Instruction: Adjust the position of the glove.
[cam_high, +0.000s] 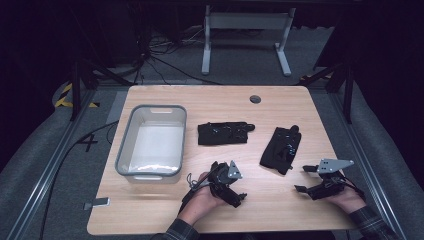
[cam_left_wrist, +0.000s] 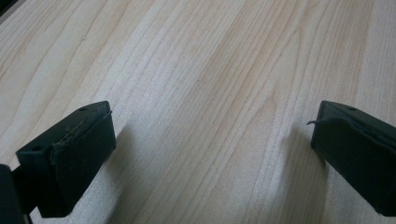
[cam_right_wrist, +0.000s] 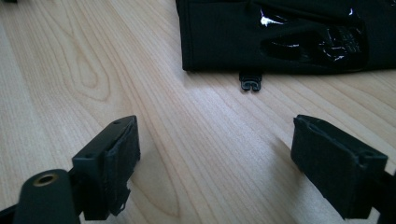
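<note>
Left gripper (cam_high: 239, 199): my jaws stand wide over bare table (cam_left_wrist: 196, 70), holding nothing.
Right gripper (cam_high: 303, 179): jaws wide, empty, aimed at the near glove (cam_right_wrist: 280, 35), which lies flat just ahead for pickup.
Far glove (cam_high: 223, 133): beside the tub (cam_high: 151, 173), apart.

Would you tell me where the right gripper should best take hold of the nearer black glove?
Probably at the cuff edge of the glove, beside its small clip, approaching low from the front. The glove lies flat, that edge faces the open right gripper, and nothing lies between.
</note>
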